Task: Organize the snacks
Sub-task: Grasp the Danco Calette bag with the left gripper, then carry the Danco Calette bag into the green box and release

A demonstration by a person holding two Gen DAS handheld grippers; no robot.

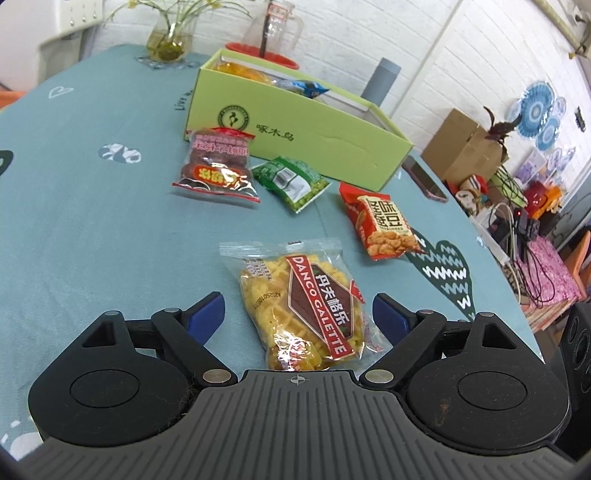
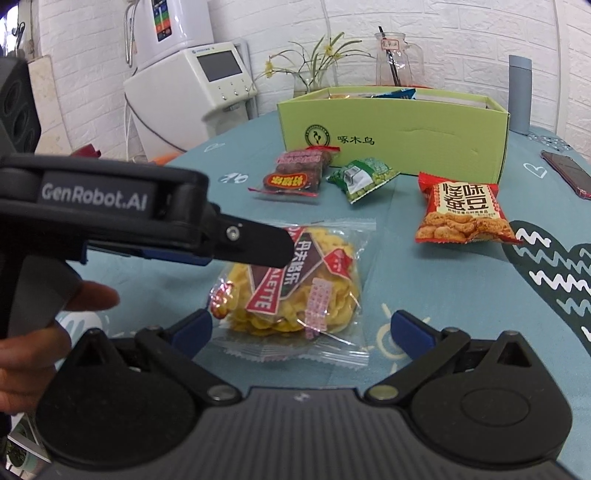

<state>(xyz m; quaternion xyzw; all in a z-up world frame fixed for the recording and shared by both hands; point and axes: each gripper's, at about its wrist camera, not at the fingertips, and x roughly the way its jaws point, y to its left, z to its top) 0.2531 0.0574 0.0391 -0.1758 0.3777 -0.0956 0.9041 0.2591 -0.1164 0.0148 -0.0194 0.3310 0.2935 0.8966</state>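
A clear packet of yellow galette point(image 1: 299, 306) lies on the teal tablecloth. It sits between the wide blue pads of my left gripper point(image 1: 299, 313), which do not press on it. My right gripper point(image 2: 301, 328) is open too, with the same galette packet point(image 2: 291, 291) just ahead of its pads. The left gripper's finger point(image 2: 255, 245) reaches over that packet from the left. Further back lie a red-brown packet point(image 1: 216, 166), a green pea packet point(image 1: 291, 181) and a red bean packet point(image 1: 380, 225). Behind them stands an open green box point(image 1: 295, 125) with snacks inside.
A phone point(image 1: 424, 181) lies near the table's right edge. A grey bottle point(image 1: 382, 79), a glass jug point(image 1: 275, 26) and a flower vase point(image 1: 170, 37) stand behind the box. Cardboard boxes and cables crowd the space beyond the right edge. A hand point(image 2: 40, 332) holds the left gripper.
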